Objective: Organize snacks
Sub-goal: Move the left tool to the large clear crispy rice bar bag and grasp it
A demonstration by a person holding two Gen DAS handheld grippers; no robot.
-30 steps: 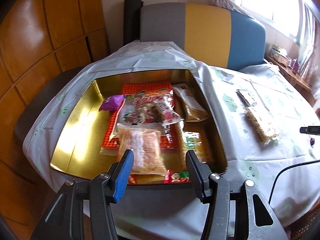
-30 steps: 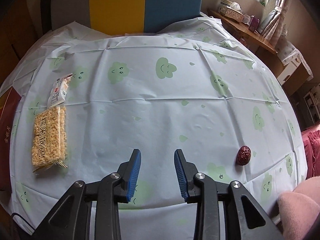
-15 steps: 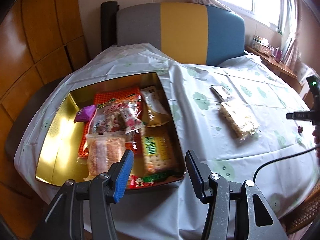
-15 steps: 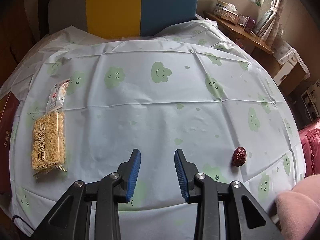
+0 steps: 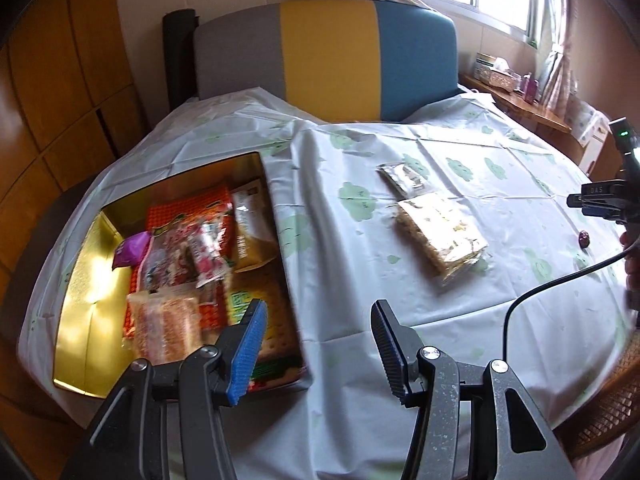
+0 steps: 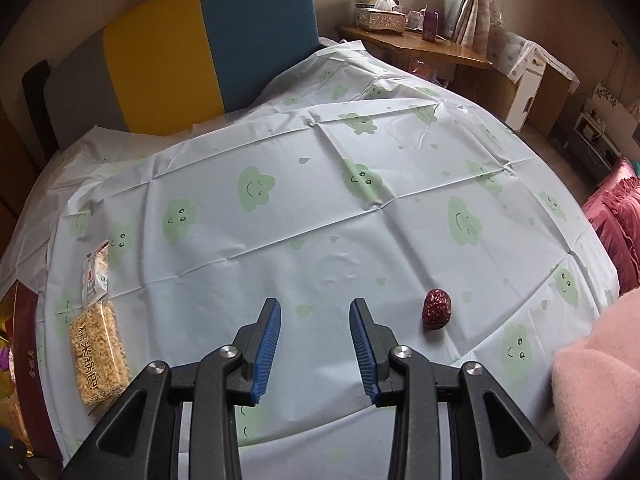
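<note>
A gold-lined box at the table's left holds several snack packets, among them a pink-orange packet and a purple one. A rice-cracker packet lies on the cloth to its right, with a small silver packet just beyond. Both show in the right wrist view, the cracker packet and the small packet. A red date lies right of my open, empty right gripper. My left gripper is open and empty over the box's right edge.
A grey, yellow and blue chair back stands behind the table. A wooden shelf with a tissue box is at the far right. A black cable crosses the table's right side. Pink fabric is at the lower right.
The left gripper has swung right, so the box has slid left in view and the cracker packet is nearer centre. The right gripper has turned right, nearer the date.
</note>
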